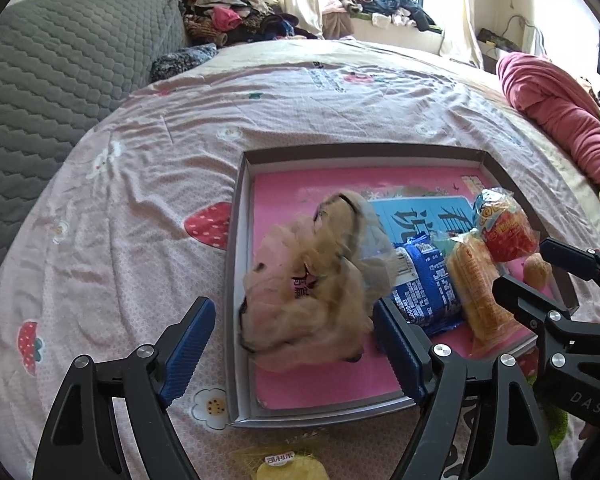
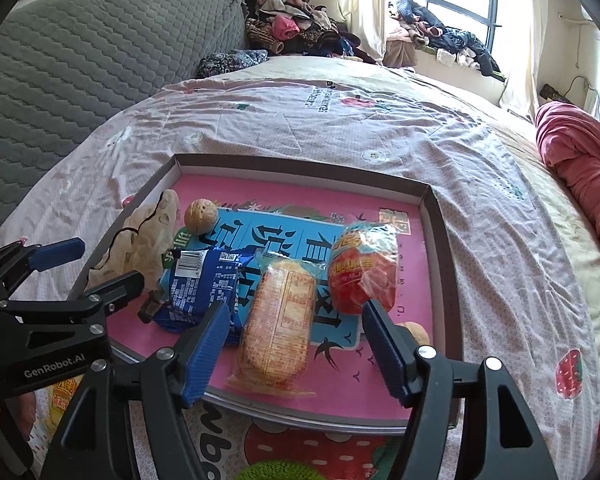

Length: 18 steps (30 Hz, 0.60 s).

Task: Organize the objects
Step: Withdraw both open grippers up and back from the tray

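Blue-padded fingers of two hand-held claws fill the bottom of both views, each claw pointing down over a shallow box that lies on a bed. Bed (image 2: 480,168) first, as the largest thing: it carries a pink sheet printed with strawberries and flowers, and serves as the working surface. Box (image 1: 360,151), a low-walled grey tray with a pink printed floor, sits flat on the sheet and seems to be the collecting place for the loose items. Inside it, at its left side, lies a crumpled beige cloth (image 1: 320,280); it appears blurred in the left view, so whether it has settled is unclear. Beside the cloth, toward the middle, is a blue packet (image 2: 204,284), then an orange cracker pack (image 2: 278,332) lying lengthwise, then a red snack bag (image 2: 362,268) to its right. Smallest are a walnut (image 2: 201,216) near the far side and another round nut (image 2: 418,332), half hidden by a finger, near the right wall. Left claw (image 1: 296,344) stands with its jaws wide apart on either side of the cloth, the pads not pressing it, which suggests a release into the box. Right claw (image 2: 296,344) is likewise spread apart, empty, its fingers flanking the near end of the cracker pack without touching it, probably having set it down. Outside the box, near the bottom edge of the left view, a yellow packet (image 1: 284,466) lies on the sheet, likely yet to be put away.
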{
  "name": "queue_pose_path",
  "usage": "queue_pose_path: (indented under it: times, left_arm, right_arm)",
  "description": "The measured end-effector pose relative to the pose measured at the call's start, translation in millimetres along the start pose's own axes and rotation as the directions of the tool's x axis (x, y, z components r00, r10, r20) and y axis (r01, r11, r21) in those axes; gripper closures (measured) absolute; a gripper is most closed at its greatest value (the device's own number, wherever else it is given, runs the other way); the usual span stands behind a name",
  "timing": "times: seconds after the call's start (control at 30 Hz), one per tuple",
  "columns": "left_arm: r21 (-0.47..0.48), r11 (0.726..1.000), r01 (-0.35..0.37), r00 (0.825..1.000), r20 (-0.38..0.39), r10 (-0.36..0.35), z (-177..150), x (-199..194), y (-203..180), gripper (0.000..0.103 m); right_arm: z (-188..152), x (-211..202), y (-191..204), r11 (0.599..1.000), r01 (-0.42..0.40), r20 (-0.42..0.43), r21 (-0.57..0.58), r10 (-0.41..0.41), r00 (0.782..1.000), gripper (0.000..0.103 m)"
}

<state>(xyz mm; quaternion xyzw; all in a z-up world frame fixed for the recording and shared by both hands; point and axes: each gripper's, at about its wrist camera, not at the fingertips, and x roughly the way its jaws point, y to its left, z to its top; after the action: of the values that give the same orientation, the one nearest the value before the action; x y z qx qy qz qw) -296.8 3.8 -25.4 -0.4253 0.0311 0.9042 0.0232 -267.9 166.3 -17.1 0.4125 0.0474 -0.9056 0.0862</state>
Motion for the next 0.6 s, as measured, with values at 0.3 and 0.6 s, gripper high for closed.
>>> queue_pose_path:
  times: [0.3,0.6]
  left_arm:
    - [0.003,1.000,0.000,0.998,0.068,0.000,5.0,-36.1,0.6,0.019]
    - [-0.023,1.000,0.004,0.994,0.110,-0.001,2.0,-87.2,3.5,0.017]
  right_arm:
    - [6.3,-41.2,-5.5,0.999,0.030,0.088,0.040,-0.034,0.996,0.019]
    - [8.5,-96.4,-4.4,0.997,0.041,0.139,0.063,-0.050,0.989,0.014]
